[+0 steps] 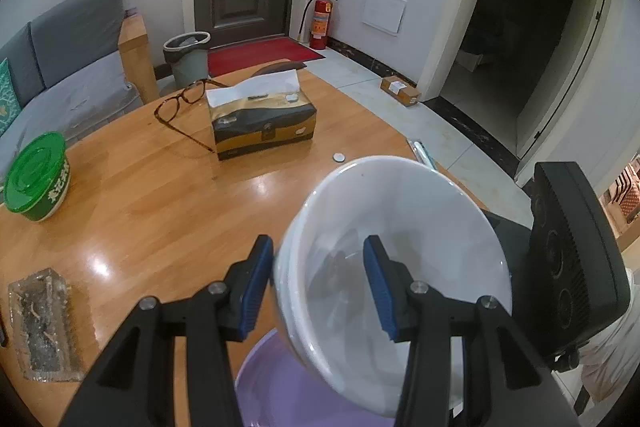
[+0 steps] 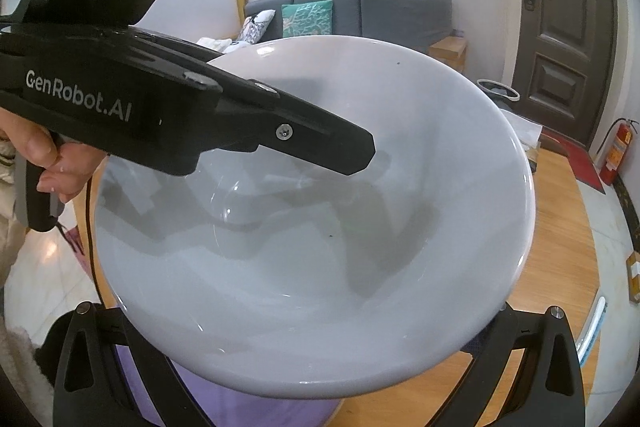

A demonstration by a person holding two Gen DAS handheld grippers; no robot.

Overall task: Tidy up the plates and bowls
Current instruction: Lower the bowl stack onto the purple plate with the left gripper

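Note:
A white bowl [image 1: 404, 227] is held tilted above a purple plate [image 1: 280, 391] on the wooden table [image 1: 160, 203]. My left gripper [image 1: 316, 287] is shut on the bowl's near rim, one blue pad [image 1: 256, 287] outside the wall, the other [image 1: 380, 287] inside. In the right wrist view the bowl [image 2: 320, 267] fills the frame, with the left gripper [image 2: 320, 143] reaching over its rim. My right gripper's arms show at the bottom corners, wide apart; its fingertips are hidden under the bowl. The purple plate [image 2: 256, 411] lies below.
On the table stand a tissue box [image 1: 262, 123], glasses [image 1: 182, 103], a green lidded tub [image 1: 36, 183], a glass ashtray [image 1: 42, 323] and a coin [image 1: 339, 157]. A black chair [image 1: 572, 255] is at the right edge. Sofa, bin and door lie behind.

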